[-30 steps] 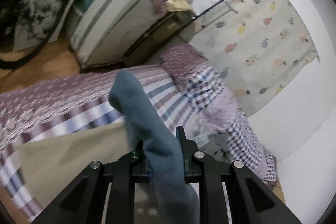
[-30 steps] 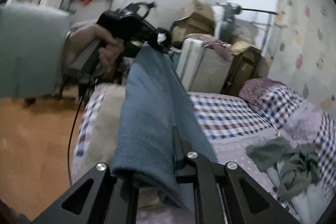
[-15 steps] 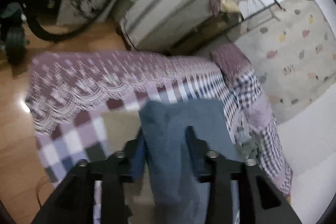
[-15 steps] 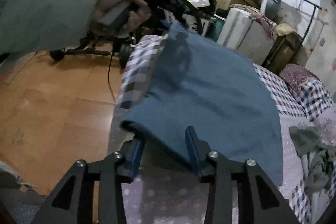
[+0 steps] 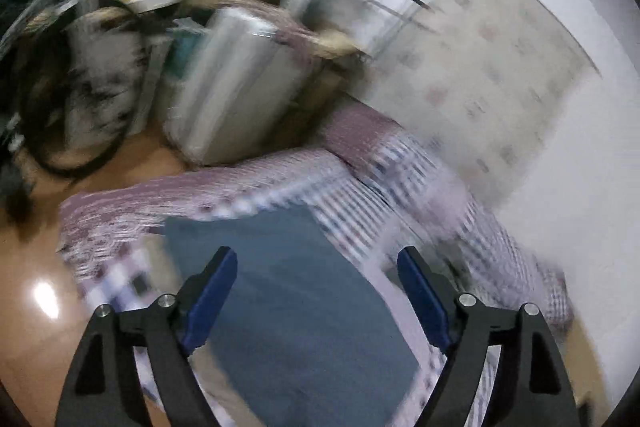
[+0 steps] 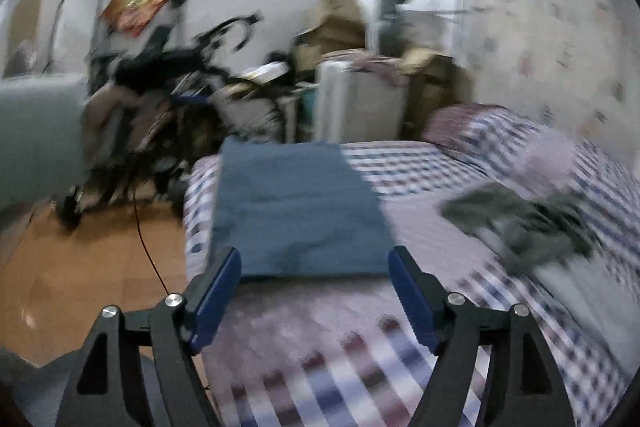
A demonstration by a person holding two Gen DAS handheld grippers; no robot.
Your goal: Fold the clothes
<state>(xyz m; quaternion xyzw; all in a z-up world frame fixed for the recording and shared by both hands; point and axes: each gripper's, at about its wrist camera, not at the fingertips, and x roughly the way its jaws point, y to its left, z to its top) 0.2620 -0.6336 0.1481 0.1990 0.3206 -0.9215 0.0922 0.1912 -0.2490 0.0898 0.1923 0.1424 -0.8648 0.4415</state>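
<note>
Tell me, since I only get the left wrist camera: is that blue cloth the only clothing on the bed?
Observer: No. The right wrist view shows a crumpled grey-green garment lying on the bed, to the right of the blue cloth.
Operator: Is the other tool holding anything?
Observer: No. The right gripper has its fingers spread wide and grips nothing.
Operator: Does the cloth look tidy from there?
Observer: Yes. It lies flat as a neat rectangle with a straight near edge.
</note>
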